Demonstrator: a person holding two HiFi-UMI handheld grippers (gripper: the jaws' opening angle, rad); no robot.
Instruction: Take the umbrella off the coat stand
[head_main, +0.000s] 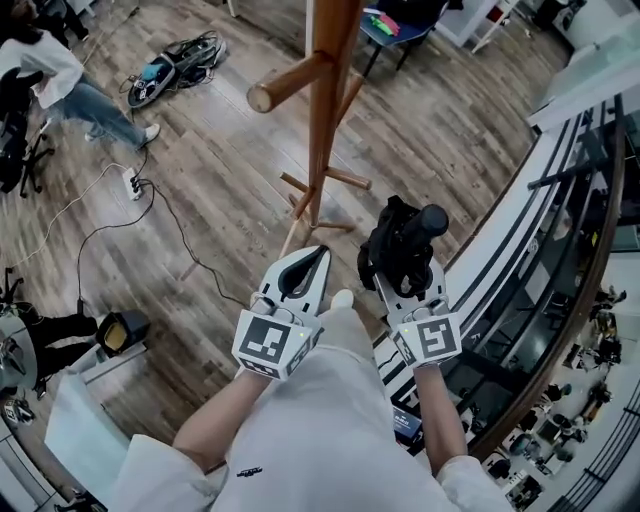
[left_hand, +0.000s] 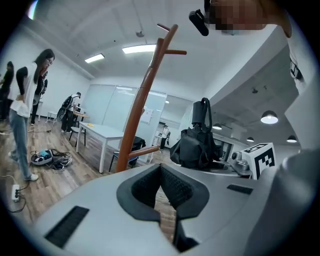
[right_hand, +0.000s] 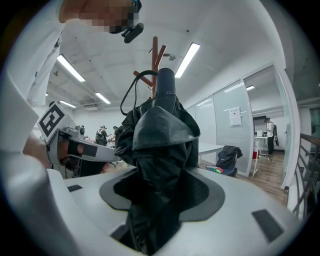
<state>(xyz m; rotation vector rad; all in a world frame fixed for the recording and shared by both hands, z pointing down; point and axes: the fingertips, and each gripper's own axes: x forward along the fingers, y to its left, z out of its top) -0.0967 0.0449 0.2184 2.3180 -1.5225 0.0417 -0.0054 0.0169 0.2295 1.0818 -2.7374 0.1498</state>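
The black folded umbrella (head_main: 392, 245) is off the wooden coat stand (head_main: 325, 110) and stands upright, handle uppermost, to the right of the stand's base. My right gripper (head_main: 408, 272) is shut on its bunched fabric. The right gripper view shows the umbrella (right_hand: 160, 140) filling the gap between the jaws of my right gripper (right_hand: 161, 180), with the stand's top (right_hand: 155, 50) behind it. My left gripper (head_main: 318, 254) is level with it on the left, shut and empty, close to the stand's feet. The left gripper view shows my left gripper (left_hand: 161, 168) with tips together, the stand (left_hand: 140, 100) ahead and the umbrella (left_hand: 194, 146) at right.
A curved glass railing (head_main: 545, 240) runs close along the right. On the wood floor to the left lie a power strip with cables (head_main: 132, 183) and a bundle of gear (head_main: 175, 58). A person (head_main: 60, 85) stands far left. A white table (left_hand: 102, 132) stands behind the coat stand.
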